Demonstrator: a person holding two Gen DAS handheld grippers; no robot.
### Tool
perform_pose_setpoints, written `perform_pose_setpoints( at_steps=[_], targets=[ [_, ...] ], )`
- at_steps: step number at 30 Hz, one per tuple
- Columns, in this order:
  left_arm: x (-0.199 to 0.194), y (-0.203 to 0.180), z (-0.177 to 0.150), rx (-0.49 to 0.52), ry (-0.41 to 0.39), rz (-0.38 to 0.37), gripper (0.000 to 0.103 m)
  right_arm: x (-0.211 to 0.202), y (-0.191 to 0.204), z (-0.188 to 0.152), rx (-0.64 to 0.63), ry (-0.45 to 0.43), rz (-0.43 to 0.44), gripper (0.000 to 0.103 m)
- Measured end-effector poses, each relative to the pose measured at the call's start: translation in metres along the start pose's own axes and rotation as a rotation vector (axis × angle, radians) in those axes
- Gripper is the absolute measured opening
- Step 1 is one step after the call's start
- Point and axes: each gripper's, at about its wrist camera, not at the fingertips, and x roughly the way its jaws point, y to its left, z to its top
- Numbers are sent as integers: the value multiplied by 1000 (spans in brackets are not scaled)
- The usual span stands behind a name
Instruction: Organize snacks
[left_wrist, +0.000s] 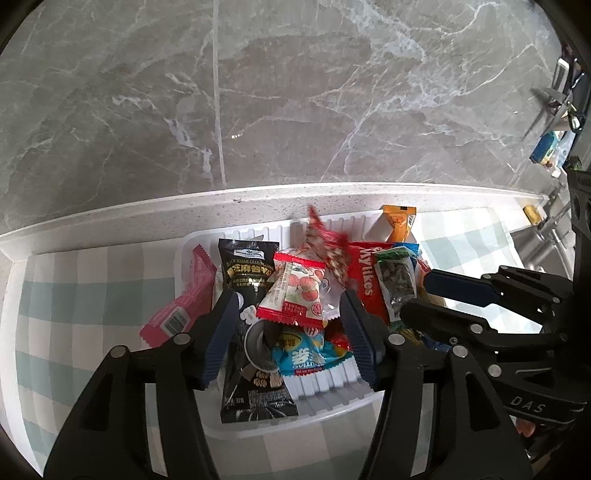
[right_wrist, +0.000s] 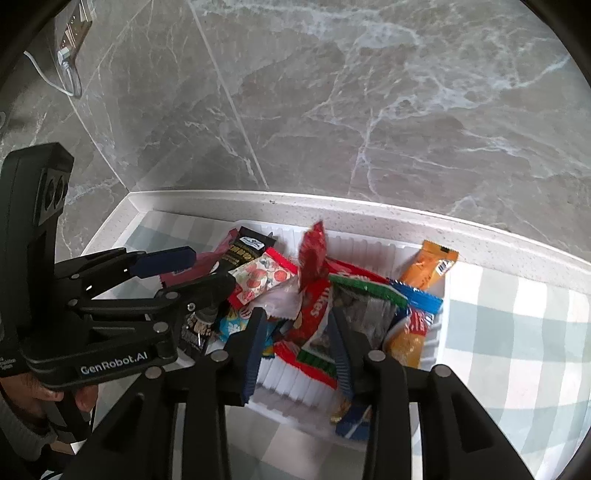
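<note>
A white ribbed tray (left_wrist: 332, 384) (right_wrist: 373, 247) on a checked cloth holds a heap of snack packets. Among them are a black sesame packet (left_wrist: 247, 269), a peach-print packet (left_wrist: 295, 291) (right_wrist: 258, 277), a red packet (left_wrist: 364, 273), a green-edged seed packet (left_wrist: 397, 284) (right_wrist: 365, 310), a pink packet (left_wrist: 184, 306) and an orange packet (left_wrist: 399, 221) (right_wrist: 428, 266). A blurred red packet (left_wrist: 325, 240) (right_wrist: 312, 254) sticks up above the heap. My left gripper (left_wrist: 288, 306) (right_wrist: 210, 269) hovers open over the peach packet. My right gripper (right_wrist: 295, 317) (left_wrist: 421, 295) is open over the red and seed packets, pads clear of them.
A grey marble wall (left_wrist: 295, 92) rises behind a white ledge (left_wrist: 258, 199). The checked cloth (left_wrist: 92, 295) (right_wrist: 517, 332) spreads on both sides of the tray. A socket with a plugged cable (right_wrist: 70, 55) is on the wall at left. A hand (right_wrist: 37, 395) holds the left gripper.
</note>
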Motion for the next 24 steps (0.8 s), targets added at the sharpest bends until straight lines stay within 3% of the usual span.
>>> perform_pose_setpoints(
  at_steps=[24],
  targets=[
    [-51,-11,-33,19,-27,27,58,-65,-7,-47,55,-53,-30,44]
  ],
)
